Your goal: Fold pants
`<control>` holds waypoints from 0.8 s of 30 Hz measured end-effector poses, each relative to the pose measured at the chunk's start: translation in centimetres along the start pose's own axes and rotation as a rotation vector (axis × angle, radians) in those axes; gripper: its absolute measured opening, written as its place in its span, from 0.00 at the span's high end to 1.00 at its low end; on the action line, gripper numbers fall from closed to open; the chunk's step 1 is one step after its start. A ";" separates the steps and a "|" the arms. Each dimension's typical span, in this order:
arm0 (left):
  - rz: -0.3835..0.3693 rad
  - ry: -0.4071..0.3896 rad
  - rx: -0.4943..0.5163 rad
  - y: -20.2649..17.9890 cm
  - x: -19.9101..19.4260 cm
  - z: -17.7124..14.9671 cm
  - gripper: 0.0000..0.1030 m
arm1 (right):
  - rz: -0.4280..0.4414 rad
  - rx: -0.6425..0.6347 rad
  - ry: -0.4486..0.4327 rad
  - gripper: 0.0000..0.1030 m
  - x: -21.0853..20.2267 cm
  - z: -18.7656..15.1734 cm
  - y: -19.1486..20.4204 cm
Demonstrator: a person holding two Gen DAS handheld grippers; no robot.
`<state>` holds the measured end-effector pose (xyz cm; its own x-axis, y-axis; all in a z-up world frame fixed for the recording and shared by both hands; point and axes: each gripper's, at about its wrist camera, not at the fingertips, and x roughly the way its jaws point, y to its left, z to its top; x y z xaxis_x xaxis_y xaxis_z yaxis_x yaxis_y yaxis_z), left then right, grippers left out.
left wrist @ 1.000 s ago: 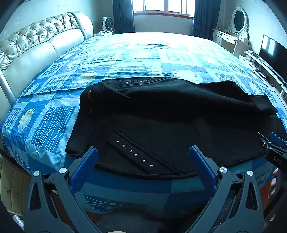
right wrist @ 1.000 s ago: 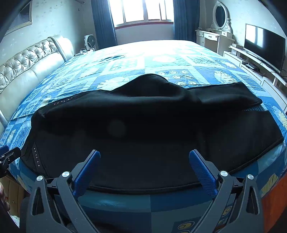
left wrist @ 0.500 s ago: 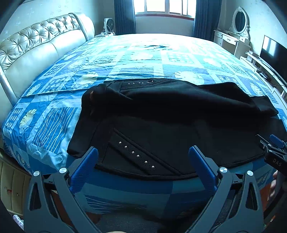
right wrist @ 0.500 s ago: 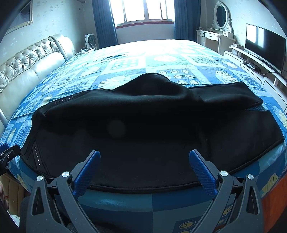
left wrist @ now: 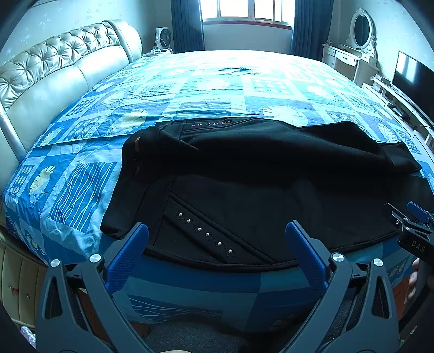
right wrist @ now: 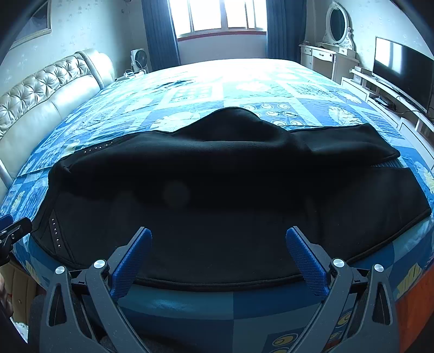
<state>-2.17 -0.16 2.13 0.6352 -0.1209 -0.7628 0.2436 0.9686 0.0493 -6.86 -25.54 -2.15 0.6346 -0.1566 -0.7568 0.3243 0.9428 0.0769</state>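
Note:
Black pants (left wrist: 257, 176) with rows of silver studs lie spread across the near edge of the bed, waist end to the left and legs running right. In the right wrist view the same pants (right wrist: 230, 190) fill the middle, one leg lying over the other. My left gripper (left wrist: 217, 244) hangs open just short of the studded waist part, holding nothing. My right gripper (right wrist: 218, 249) is open too, its blue pads above the near hem of the leg. The right gripper's tip (left wrist: 415, 217) shows at the right edge of the left wrist view.
The bed (left wrist: 217, 89) has a blue patterned cover and a tufted headboard (left wrist: 48, 70) on the left. A dresser with an oval mirror (right wrist: 336, 24) and a TV (right wrist: 401, 65) on a low unit stand at the right. A fan (left wrist: 162, 36) stands by the window.
Both views have shifted slightly, with the pants sitting a little lower and farther in the frame; the pants themselves have not moved and both grippers stay open.

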 end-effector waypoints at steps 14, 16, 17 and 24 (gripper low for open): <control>0.006 -0.003 0.003 0.0 0.1 -0.2 0.02 | 0.005 -0.010 0.003 0.04 0.3 -0.2 0.2; 0.006 -0.002 0.004 0.0 0.1 -0.2 0.02 | 0.005 -0.012 0.003 0.04 0.3 -0.2 0.3; 0.006 -0.002 0.003 0.0 0.1 -0.2 0.02 | 0.005 -0.012 0.003 0.04 0.3 -0.2 0.3; 0.006 -0.002 0.003 0.1 0.1 -0.2 0.02 | 0.006 -0.013 0.006 0.04 0.4 -0.3 0.4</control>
<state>-2.27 -0.05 1.91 0.6380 -0.1157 -0.7613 0.2420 0.9687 0.0556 -6.71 -25.09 -2.61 0.6322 -0.1495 -0.7602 0.3116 0.9474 0.0729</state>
